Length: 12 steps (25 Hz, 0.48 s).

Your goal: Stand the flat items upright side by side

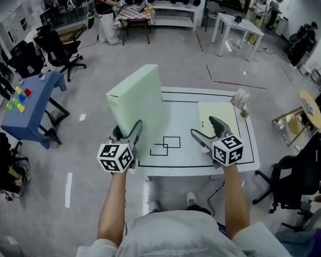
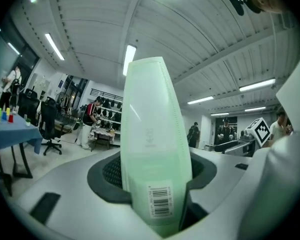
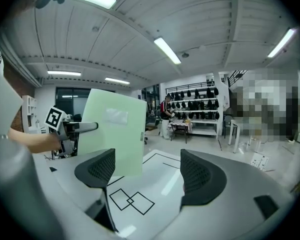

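A large pale green flat box (image 1: 139, 106) is lifted above the white table (image 1: 176, 98), tilted, with my left gripper (image 1: 127, 133) shut on its lower edge. In the left gripper view its narrow side with a barcode (image 2: 152, 149) fills the gap between the pads. A second pale green flat item (image 1: 214, 110) lies flat on the table's right part. My right gripper (image 1: 208, 130) hovers over that item's near edge, open, with nothing between its fingers (image 3: 200, 176). The right gripper view shows the held box (image 3: 115, 134) off to the left.
Black outlines, a rectangle and two overlapping squares (image 1: 166, 143), are drawn on the table. A small plant with a card (image 1: 241, 103) stands at its far right corner. Beyond it are a blue table (image 1: 32, 98), office chairs (image 1: 59, 50), a white table (image 1: 235, 28) and a person (image 1: 104, 9).
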Available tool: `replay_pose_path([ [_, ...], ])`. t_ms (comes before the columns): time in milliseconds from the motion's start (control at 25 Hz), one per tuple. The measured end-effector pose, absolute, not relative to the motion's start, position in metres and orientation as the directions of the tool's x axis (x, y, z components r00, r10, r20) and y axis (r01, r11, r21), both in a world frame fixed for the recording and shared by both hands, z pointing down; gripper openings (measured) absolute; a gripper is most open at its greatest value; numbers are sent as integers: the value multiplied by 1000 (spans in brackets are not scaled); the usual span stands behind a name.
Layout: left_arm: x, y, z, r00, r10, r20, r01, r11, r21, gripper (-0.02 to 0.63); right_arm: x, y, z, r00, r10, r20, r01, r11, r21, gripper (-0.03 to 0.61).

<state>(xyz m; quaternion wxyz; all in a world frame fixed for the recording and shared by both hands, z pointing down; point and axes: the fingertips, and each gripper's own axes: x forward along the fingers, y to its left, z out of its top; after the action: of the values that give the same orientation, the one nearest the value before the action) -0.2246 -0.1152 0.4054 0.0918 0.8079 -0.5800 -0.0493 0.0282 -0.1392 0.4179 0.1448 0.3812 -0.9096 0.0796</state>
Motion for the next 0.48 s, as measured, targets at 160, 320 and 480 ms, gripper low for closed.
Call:
replay_pose_path([
  [160, -191, -128, 406, 278, -960, 20, -950, -272, 155, 276, 61, -151, 423, -666, -669, 331, -717, 697, -33, 425],
  [320, -160, -143, 414, 223, -974, 21, -967, -219, 134, 276, 97, -171, 430, -640, -693, 332, -736, 676, -9, 372],
  [480, -139, -152, 433, 171, -985, 29, -984, -169, 62, 276, 124, -186, 439, -640, -696, 326, -740, 672, -16, 297],
])
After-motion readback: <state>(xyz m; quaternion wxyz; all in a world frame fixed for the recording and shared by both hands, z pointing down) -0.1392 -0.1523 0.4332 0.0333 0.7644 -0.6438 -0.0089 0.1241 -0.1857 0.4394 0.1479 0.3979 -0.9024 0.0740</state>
